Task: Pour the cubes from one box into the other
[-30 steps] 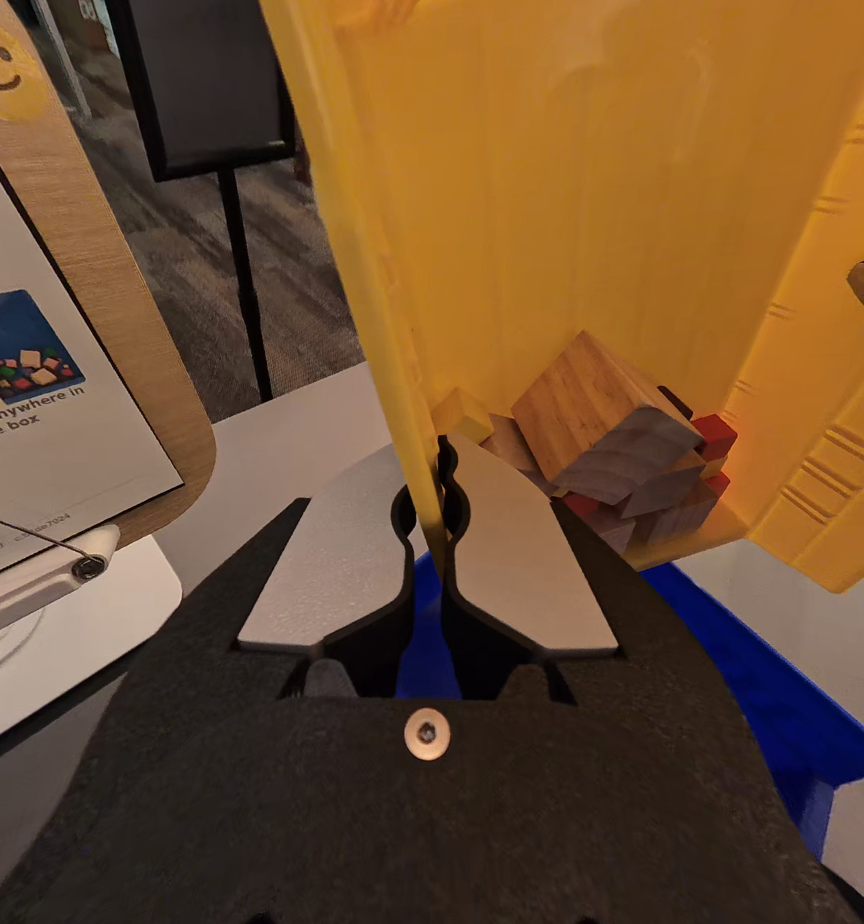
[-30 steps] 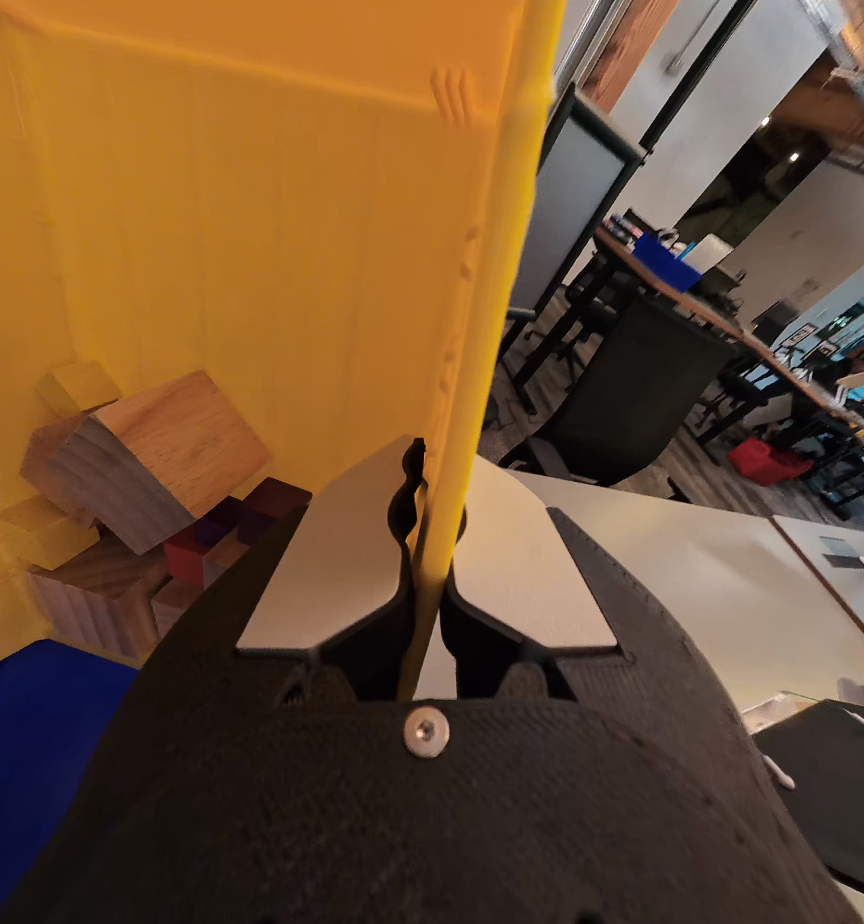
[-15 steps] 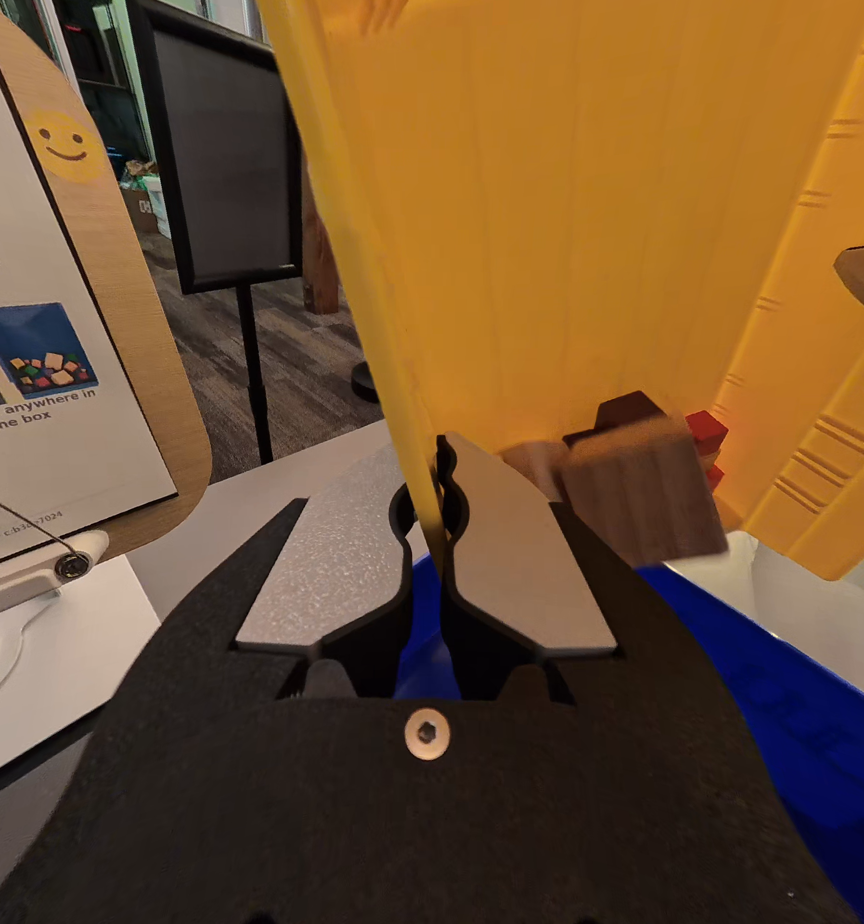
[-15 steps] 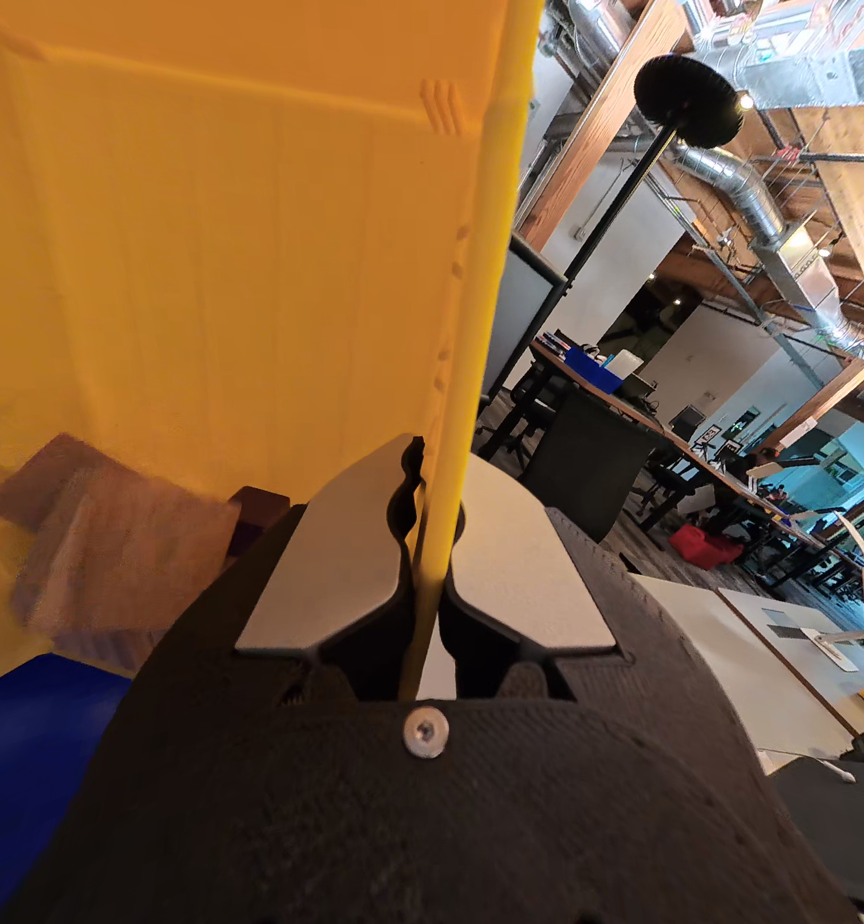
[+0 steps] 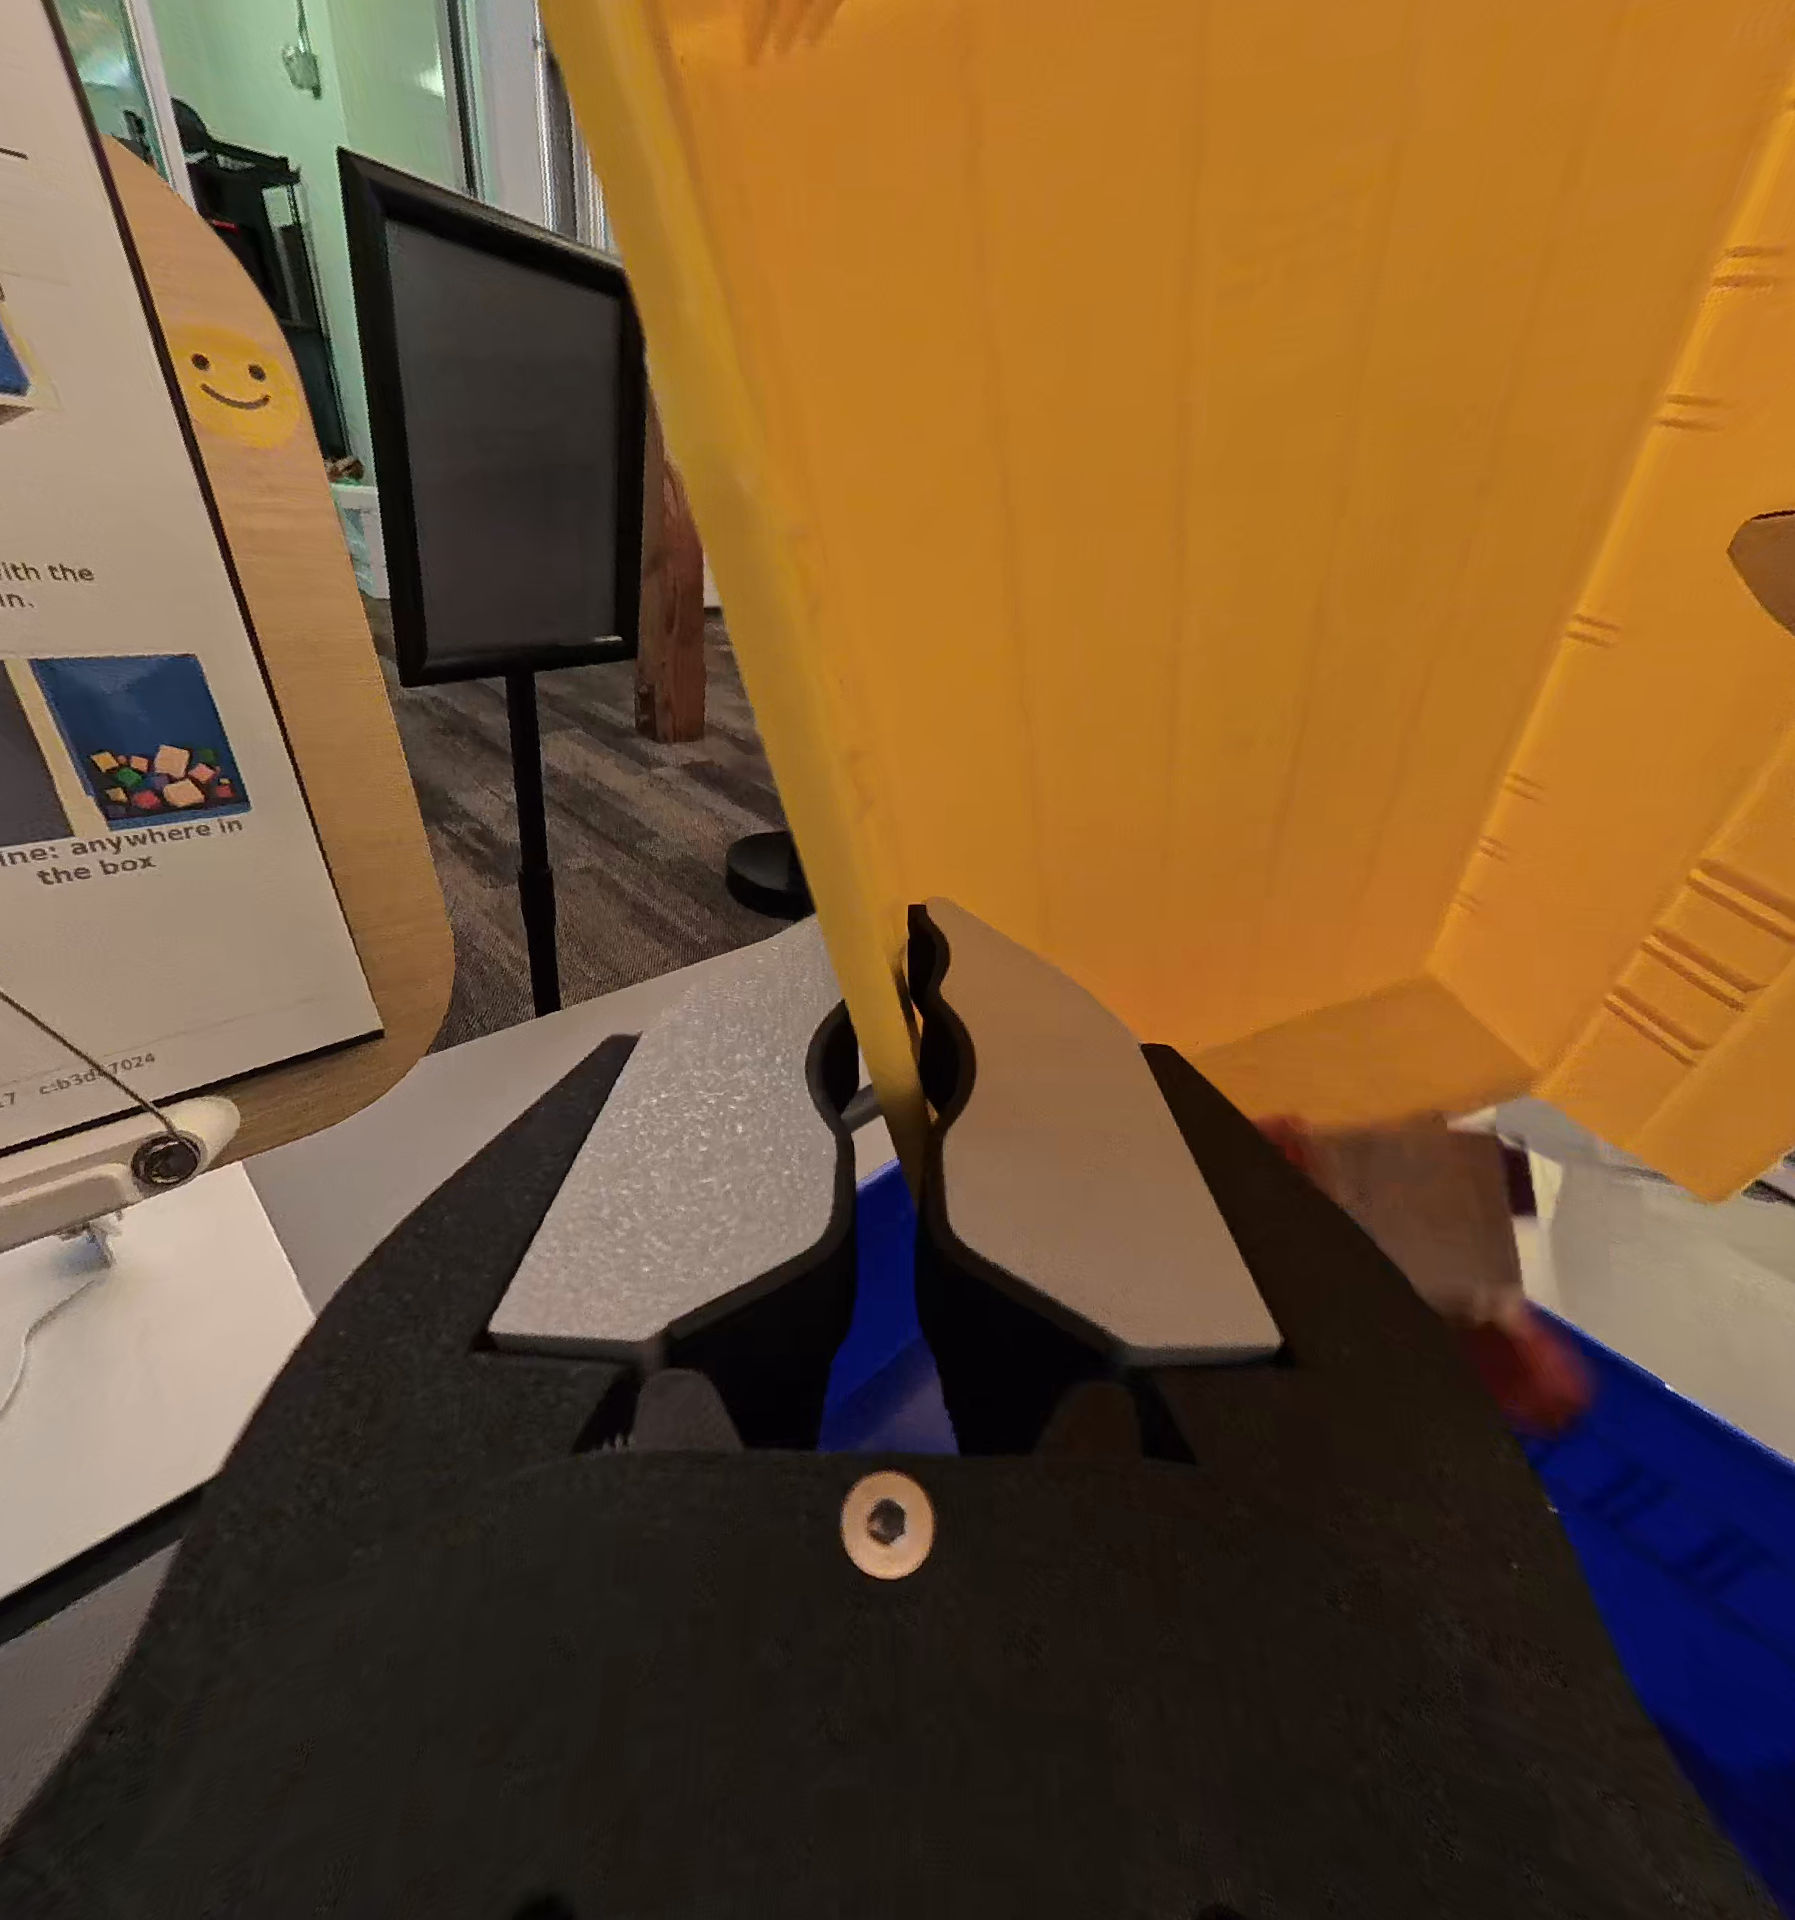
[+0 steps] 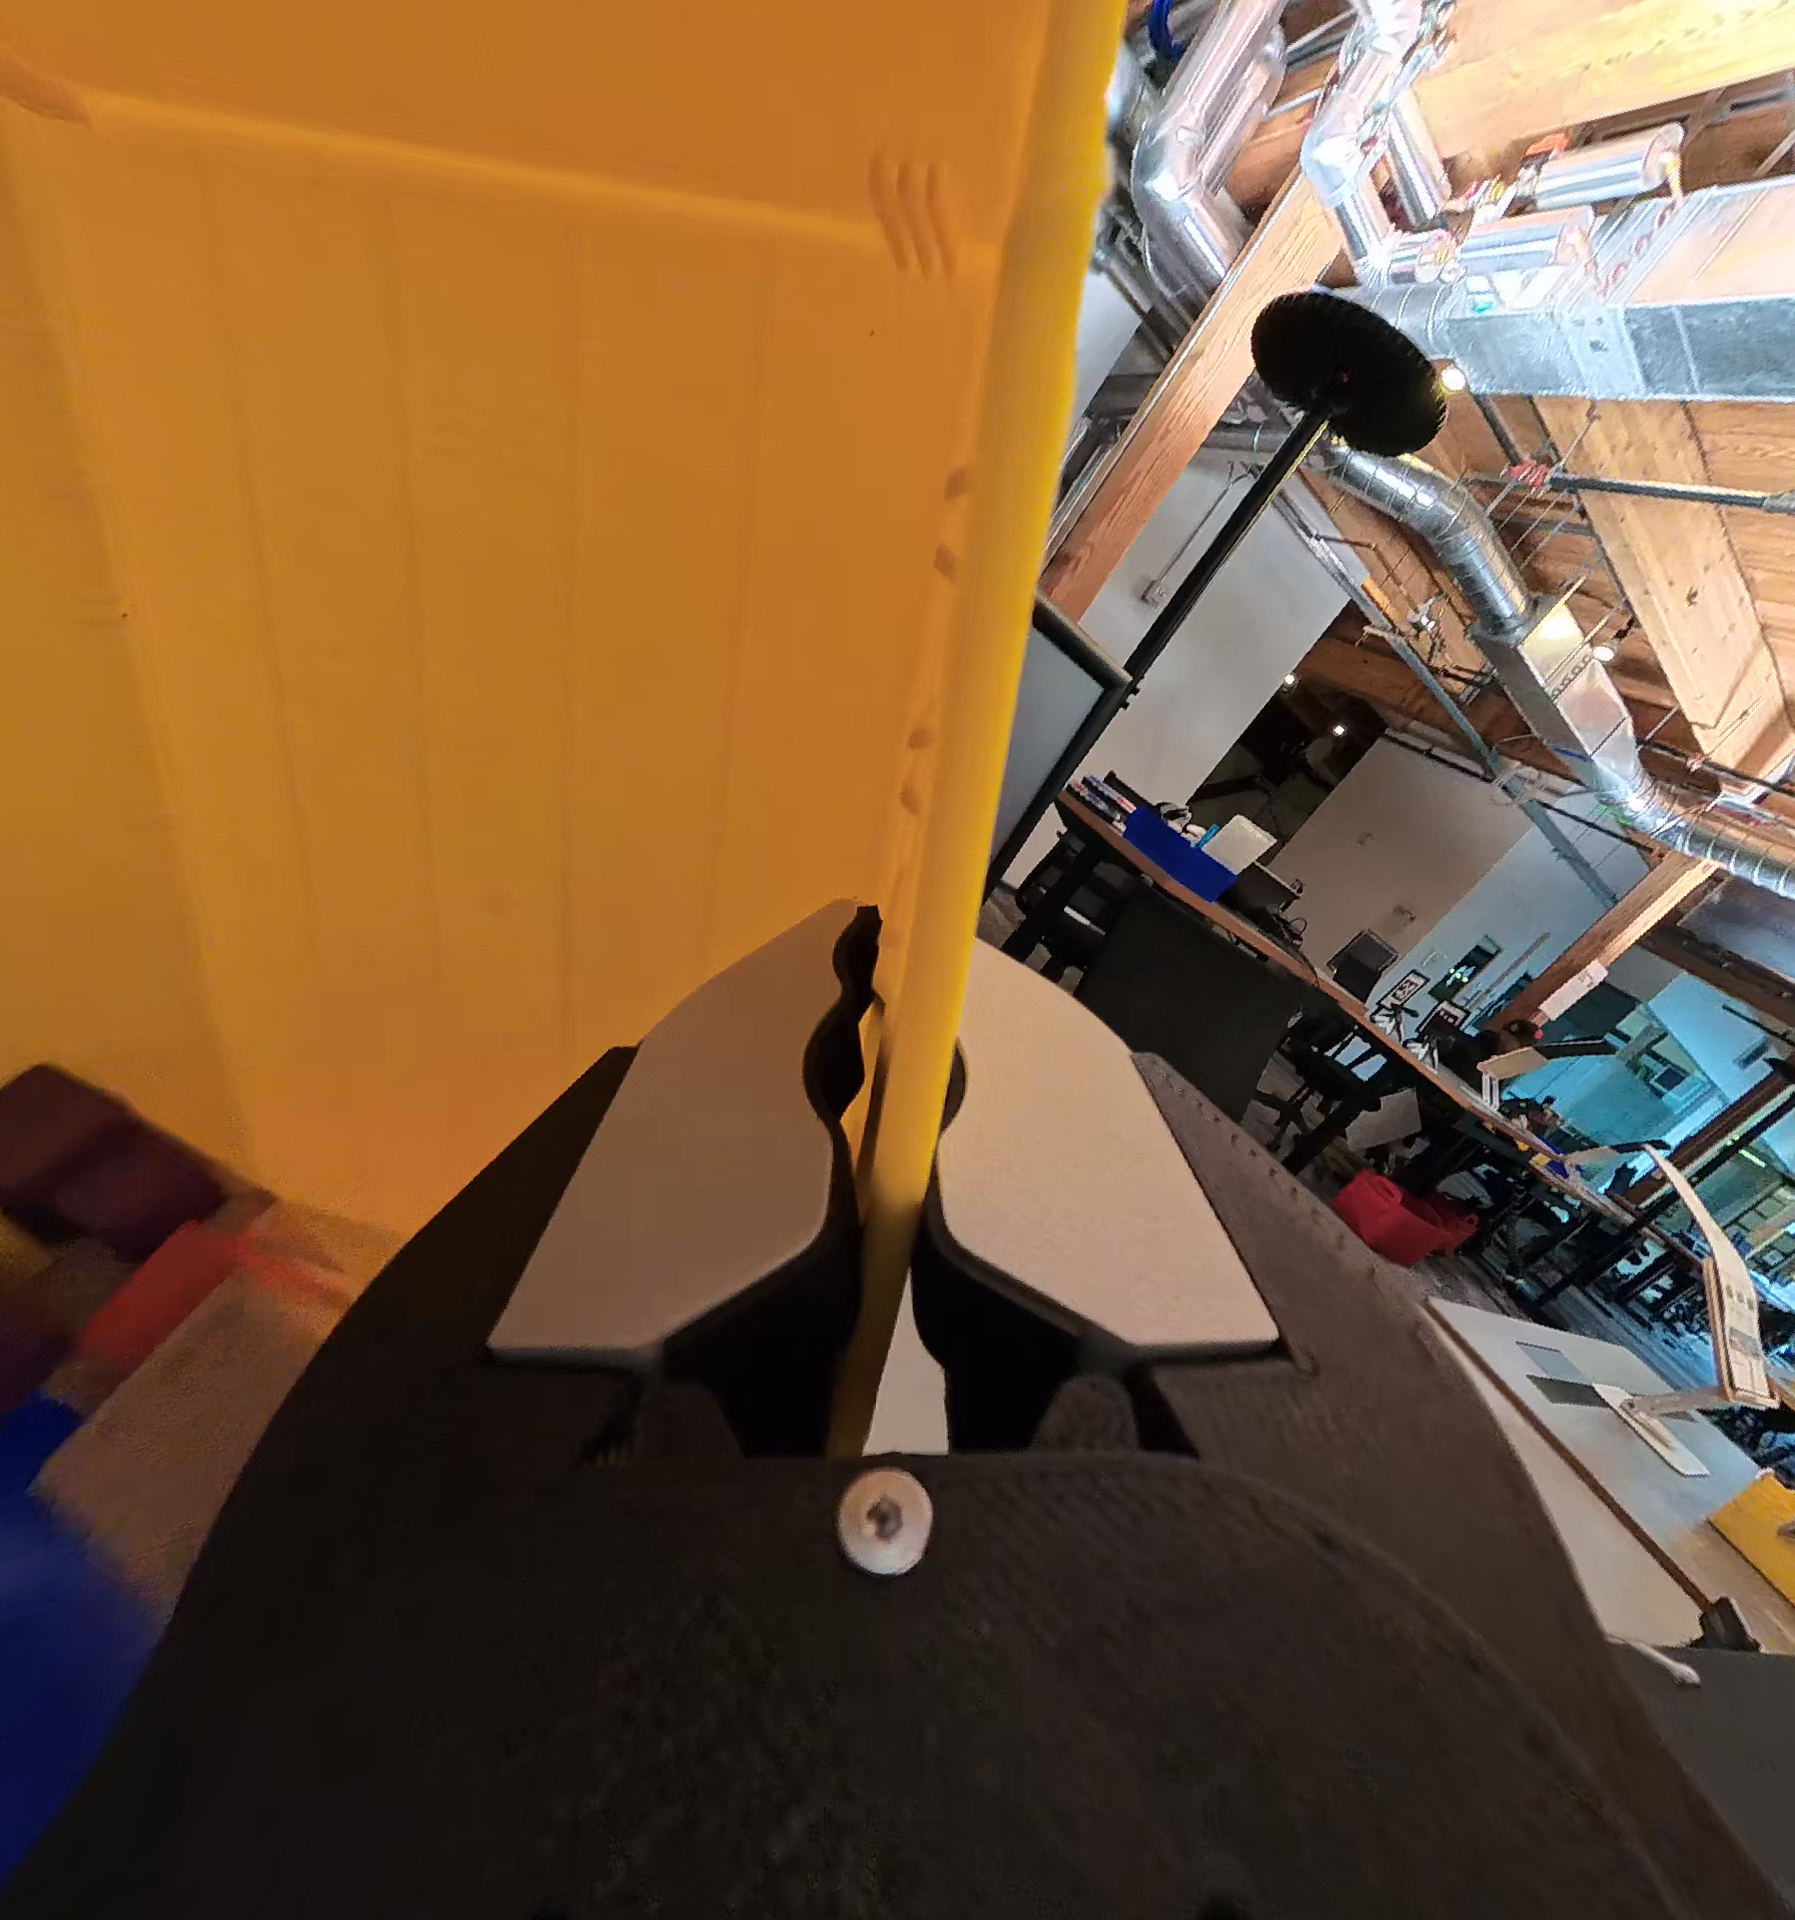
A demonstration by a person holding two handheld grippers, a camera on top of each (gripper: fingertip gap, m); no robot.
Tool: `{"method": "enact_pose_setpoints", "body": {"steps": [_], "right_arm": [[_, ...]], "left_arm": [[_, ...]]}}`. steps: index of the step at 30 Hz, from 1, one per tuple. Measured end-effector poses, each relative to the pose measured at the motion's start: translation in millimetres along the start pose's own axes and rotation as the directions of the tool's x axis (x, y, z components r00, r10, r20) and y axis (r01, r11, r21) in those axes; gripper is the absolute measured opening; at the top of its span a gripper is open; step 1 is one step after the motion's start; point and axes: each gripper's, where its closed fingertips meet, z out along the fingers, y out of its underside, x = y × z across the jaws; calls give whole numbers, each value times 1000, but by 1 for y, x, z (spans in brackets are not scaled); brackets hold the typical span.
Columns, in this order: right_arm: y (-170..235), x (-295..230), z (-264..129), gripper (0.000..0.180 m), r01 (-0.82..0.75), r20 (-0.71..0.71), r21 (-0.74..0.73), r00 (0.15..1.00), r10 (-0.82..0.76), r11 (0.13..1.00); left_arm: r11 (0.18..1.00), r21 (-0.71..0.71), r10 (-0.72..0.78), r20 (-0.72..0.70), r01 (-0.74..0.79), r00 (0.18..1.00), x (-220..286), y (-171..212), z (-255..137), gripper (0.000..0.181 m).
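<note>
The yellow box (image 5: 1236, 468) is held up and tipped steeply over the blue box (image 5: 1703, 1558). My left gripper (image 5: 898, 997) is shut on the yellow box's left wall. My right gripper (image 6: 898, 997) is shut on its right wall (image 6: 986, 582). The yellow box's inside looks bare in both views (image 6: 457, 623). Blurred wooden and red cubes (image 5: 1433, 1216) drop from its lower edge toward the blue box. In the right wrist view blurred dark, purple and red cubes (image 6: 134, 1226) fall at lower left above the blue box (image 6: 10, 1662).
An instruction board (image 5: 124, 644) on a white stand sits at the left on the grey table (image 5: 477, 1132). A black framed sign (image 5: 508, 457) on a pole stands behind it. The right wrist view shows office desks and chairs (image 6: 1288, 997) and a white table (image 6: 1599, 1434).
The yellow box has tipped further up. The pile of cubes that lay in its lower corner has slid out and is falling toward the blue box. Both grippers stay shut on the walls.
</note>
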Motion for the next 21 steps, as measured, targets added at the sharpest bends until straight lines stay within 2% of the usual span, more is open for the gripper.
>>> {"method": "enact_pose_setpoints", "body": {"steps": [1, 13, 18, 21], "right_arm": [[-2, 0, -1, 3, 5, -5, 6, 1000, -5, 1000], [-24, 6, -19, 3, 21, -42, 101, 999, -17, 995], [-27, 8, -19, 3, 15, -26, 72, 1000, -13, 997], [-33, 22, -6, 4, 1, 25, -9, 1000, -1, 1000]], "left_arm": [[1000, 11, -1, -2, 1, 1000, 0, -1, -1, 5], [992, 119, 37, -10, -36, 999, 7, -18, -17, 6], [996, 88, 34, -23, -31, 999, 11, -17, -20, 8], [1000, 13, 4, -64, -3, 998, 24, -27, -16, 14]]}}
